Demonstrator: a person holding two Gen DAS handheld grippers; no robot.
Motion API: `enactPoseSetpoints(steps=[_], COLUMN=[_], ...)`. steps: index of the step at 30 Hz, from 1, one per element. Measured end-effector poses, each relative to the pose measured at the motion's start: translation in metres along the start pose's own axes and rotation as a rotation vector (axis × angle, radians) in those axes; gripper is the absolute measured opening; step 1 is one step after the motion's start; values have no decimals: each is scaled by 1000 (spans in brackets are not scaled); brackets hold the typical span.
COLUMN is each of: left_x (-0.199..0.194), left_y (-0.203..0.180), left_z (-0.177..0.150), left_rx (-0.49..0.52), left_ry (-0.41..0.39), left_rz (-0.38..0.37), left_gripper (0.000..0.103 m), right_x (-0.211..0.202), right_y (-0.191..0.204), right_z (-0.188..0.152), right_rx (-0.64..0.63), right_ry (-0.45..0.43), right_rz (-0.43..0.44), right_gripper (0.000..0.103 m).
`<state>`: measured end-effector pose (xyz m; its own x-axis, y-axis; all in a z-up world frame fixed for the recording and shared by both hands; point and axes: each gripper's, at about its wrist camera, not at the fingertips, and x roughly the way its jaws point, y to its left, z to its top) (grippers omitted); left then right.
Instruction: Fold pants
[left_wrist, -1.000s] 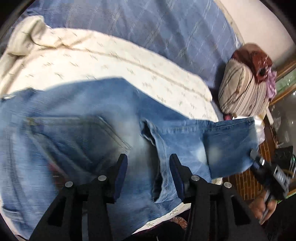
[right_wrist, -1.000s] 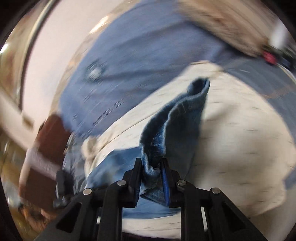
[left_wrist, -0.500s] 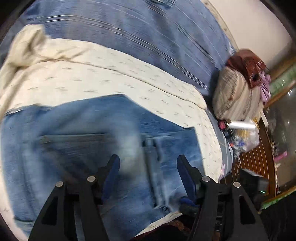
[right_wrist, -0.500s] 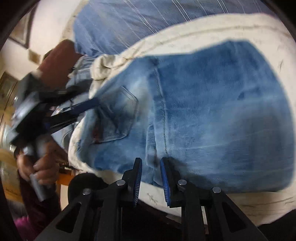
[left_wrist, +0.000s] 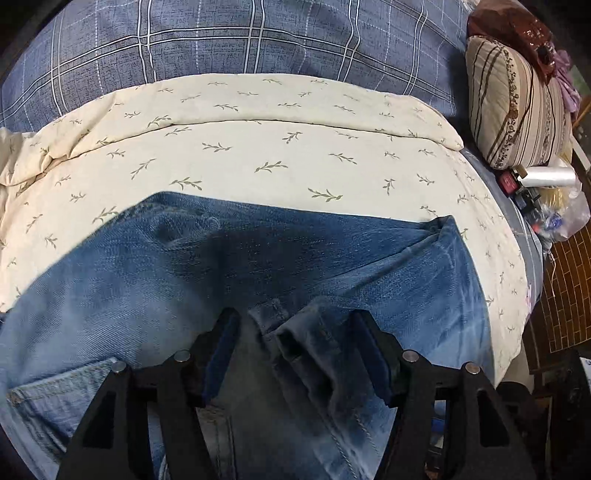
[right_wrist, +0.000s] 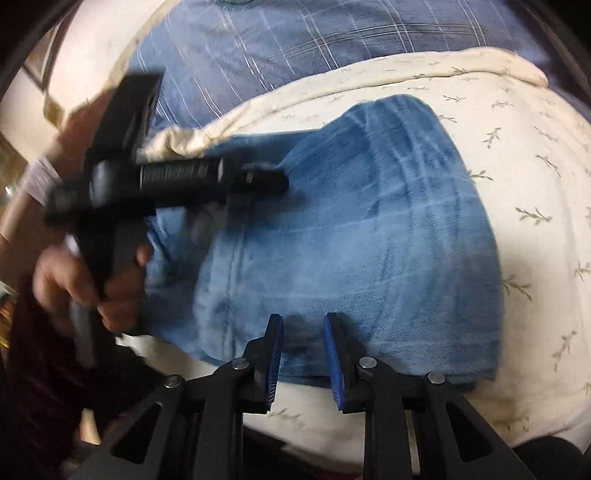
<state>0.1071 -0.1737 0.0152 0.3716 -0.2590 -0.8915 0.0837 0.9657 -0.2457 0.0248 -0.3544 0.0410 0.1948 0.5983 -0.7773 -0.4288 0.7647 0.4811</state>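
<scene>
Blue denim pants (left_wrist: 332, 266) lie folded over on a cream leaf-print quilt (left_wrist: 277, 155). In the left wrist view my left gripper (left_wrist: 295, 325) is open, its jaws wide apart over the waistband and a belt loop (left_wrist: 269, 314), holding nothing. In the right wrist view my right gripper (right_wrist: 303, 321) is open, its blue-padded jaws just over the near edge of the folded pants (right_wrist: 369, 240). The left gripper tool (right_wrist: 166, 181) and the hand holding it show at the left of that view, above the pants.
A blue plaid sheet (left_wrist: 240, 40) covers the bed behind the quilt. A striped pillow (left_wrist: 517, 107) and a brown bag (left_wrist: 513, 26) lie at the right. Clutter with a plastic roll (left_wrist: 550, 177) sits by the bed edge, above a brick-pattern floor (left_wrist: 569, 291).
My right gripper carried the pant leg over onto the rest of the pants and let go. My left gripper opened wider and moved in over the waistband.
</scene>
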Motion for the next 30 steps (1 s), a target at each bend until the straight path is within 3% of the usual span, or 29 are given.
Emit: enactPoseSetpoints(steps=[4, 7, 9, 10, 16, 18, 19, 23, 25, 30], left_x=[-35, -43, -40, -36, -16, -11, -8, -5, -7, -2], left_y=[20, 29, 31, 29, 6, 6, 4, 8, 7, 2], left_z=[-9, -27, -36, -39, -31, -27, -24, -12, -4, 10], left_rx=[-114, -184, -214, -220, -162, -156, -146, -126, -106, -74], left_ry=[-78, -37, -10, 0, 19, 19, 16, 11, 11, -17], left_rz=[-99, -133, -138, -142, -124, -118, -114, -116, -127, -85], left_gripper=[65, 72, 76, 78, 76, 63, 44, 22, 15, 15], right_x=[-19, -36, -44, -44, -20, -10, -8, -2, 3, 6], right_y=[-15, -16, -10, -4, 24, 31, 35, 48, 49, 47], right_z=[1, -3, -8, -10, -18, -19, -20, -16, -9, 5], right_rx=[81, 81, 49, 35, -64, -113, -128, -173, -148, -117], right_ry=[3, -57, -101, -122, -70, -53, -53, -67, -70, -106], right_rz=[137, 220, 235, 246, 221, 199, 204, 206, 226, 267], right_gripper=[26, 33, 56, 59, 59, 57, 56, 53, 53, 53])
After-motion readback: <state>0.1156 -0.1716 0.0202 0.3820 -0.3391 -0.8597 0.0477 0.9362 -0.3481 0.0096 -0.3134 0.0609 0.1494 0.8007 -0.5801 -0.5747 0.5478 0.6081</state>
